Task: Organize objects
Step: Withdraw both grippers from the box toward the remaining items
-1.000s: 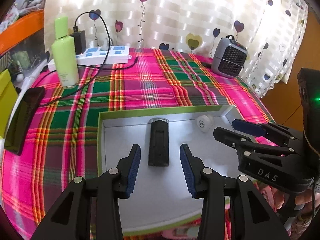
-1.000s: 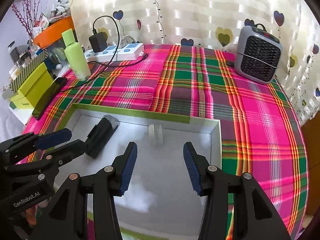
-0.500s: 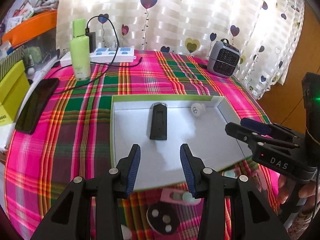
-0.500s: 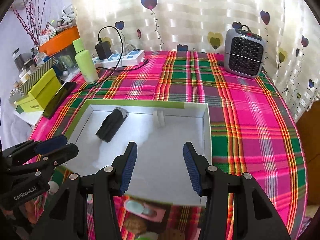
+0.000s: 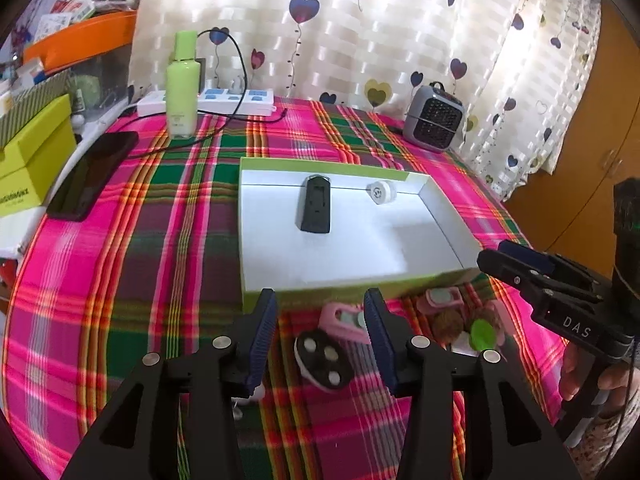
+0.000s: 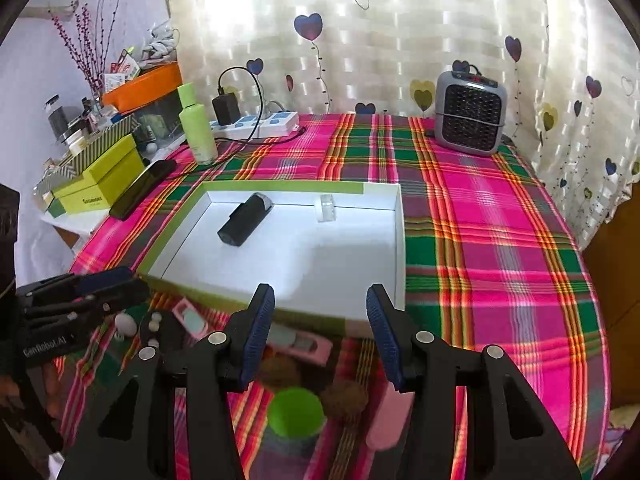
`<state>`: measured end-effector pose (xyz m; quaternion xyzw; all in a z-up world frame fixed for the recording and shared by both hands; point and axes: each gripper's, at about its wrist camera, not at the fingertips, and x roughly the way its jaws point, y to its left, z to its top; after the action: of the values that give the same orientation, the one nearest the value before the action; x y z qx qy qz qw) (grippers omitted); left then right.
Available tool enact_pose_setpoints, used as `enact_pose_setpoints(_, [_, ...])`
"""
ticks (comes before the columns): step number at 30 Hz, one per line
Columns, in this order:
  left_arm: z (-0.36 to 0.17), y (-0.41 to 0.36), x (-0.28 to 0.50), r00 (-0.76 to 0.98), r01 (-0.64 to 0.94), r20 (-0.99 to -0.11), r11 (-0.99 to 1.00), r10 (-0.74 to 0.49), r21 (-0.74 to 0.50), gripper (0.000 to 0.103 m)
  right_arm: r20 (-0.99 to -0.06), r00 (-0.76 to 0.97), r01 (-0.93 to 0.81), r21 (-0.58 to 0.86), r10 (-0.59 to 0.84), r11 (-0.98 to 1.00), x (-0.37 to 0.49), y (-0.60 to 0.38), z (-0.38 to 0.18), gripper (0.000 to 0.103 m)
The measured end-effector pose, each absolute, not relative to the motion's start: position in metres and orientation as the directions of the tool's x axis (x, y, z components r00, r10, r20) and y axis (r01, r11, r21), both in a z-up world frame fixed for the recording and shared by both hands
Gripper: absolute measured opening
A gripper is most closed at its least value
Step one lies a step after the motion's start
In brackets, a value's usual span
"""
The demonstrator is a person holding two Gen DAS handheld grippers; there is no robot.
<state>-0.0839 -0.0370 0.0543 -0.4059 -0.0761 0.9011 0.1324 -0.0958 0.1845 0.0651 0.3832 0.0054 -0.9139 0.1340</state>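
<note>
Two grippers are seen above a table covered with a plaid cloth (image 5: 120, 280). The jaws of the left gripper (image 5: 320, 334) are apart and are opening at this moment; nothing is pressed by its blue pads (image 5: 262, 336). Between them, lower on the cloth, a black round piece with white dots (image 5: 324, 362) is seen, and just ahead of it a pink case (image 5: 344, 320) lies close to the right pad. Beyond the jaws a shallow white tray with a green rim (image 5: 360, 286) is placed. Inside it, far ahead of the jaws, a black oblong device (image 5: 315, 209) and a small white round object (image 5: 380, 192) are found near the far wall.

The jaws of the right gripper (image 6: 320, 338) are also held apart, and nothing is clamped. Below them a green cap (image 6: 295, 412) and a brown lump (image 6: 344, 398) are lying on the cloth, and a long pink case (image 6: 300, 345) is seen just ahead, beside the tray's (image 6: 312, 312) near wall. To the left of these jaws the left gripper (image 6: 116, 284) is visible. A grey heater (image 6: 470, 118) and a green bottle (image 6: 196, 124) are standing far behind the tray.
</note>
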Motion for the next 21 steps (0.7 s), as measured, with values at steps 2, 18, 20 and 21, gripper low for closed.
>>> enact_pose_setpoints(2, [0.052, -0.041, -0.076, -0.636, -0.171, -0.71, -0.953, 0.3, -0.25, 0.046, -0.696, -0.676, 0.252, 0.089, -0.241, -0.964, -0.089, 0.186, 0.065, 0.049])
enact_pose_setpoints(18, [0.034, -0.068, -0.043, -0.656, -0.123, -0.718, -0.972, 0.232, -0.202, 0.047, -0.679, -0.69, 0.232, 0.122, -0.252, -0.965, -0.047, 0.206, 0.054, 0.049])
enact_pose_setpoints(20, [0.03, -0.068, -0.042, -0.648, -0.125, -0.725, -0.971, 0.234, -0.202, 0.047, -0.684, -0.687, 0.223, 0.126, -0.247, -0.967, -0.044, 0.21, 0.051, 0.049])
enact_pose_setpoints(21, [0.028, -0.067, -0.042, -0.647, -0.125, -0.727, -0.972, 0.231, -0.197, 0.047, -0.685, -0.686, 0.219, 0.127, -0.245, -0.967, -0.042, 0.212, 0.05, 0.049])
